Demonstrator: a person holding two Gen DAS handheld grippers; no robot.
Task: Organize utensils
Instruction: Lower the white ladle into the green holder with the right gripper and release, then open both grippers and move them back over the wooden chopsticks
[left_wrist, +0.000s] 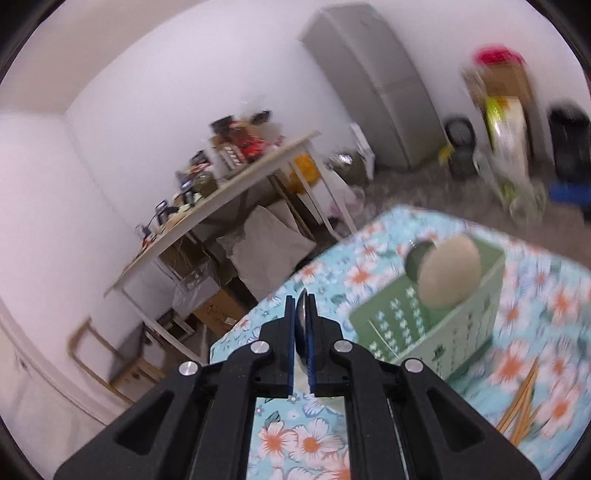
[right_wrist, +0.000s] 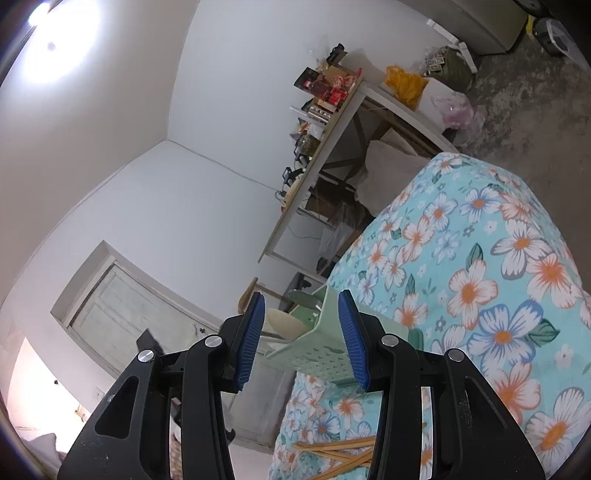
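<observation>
— Now, how is the left gripper (left_wrist: 301, 300) seen?

— It is seen closed to a narrow slit, with a thin metal utensil (left_wrist: 302, 325) pinched between its blue pads (left_wrist: 291, 332). The piece is viewed edge-on, so whether it is a spoon or something else cannot be told. It is held above the near edge of the floral tablecloth (left_wrist: 295, 435).

— And where is the green basket (left_wrist: 461, 332) found?

— It is set on the cloth, ahead of the left gripper and to the right in the left wrist view, well apart from the pads. Two round-headed pieces are propped inside it: a pale beige one (left_wrist: 450, 273) and a dark green one (left_wrist: 417, 258) just behind it. That view is blurred, so finer detail is not made out.

— What is shown of the right gripper (right_wrist: 302, 295)?

— Its jaws are held partly apart, at a middling width. The same basket (right_wrist: 314, 354) is framed between and beyond them in the right wrist view, but no pad is seen pressed on it, and nothing is gripped.

— Is anything left lying loose?

— A bundle of wooden chopsticks (left_wrist: 521, 402) is spread on the cloth near the basket; their ends are also seen low in the right wrist view (right_wrist: 332, 450), beneath the right gripper. A cluttered desk (left_wrist: 221, 199) is seen against the far wall.
</observation>
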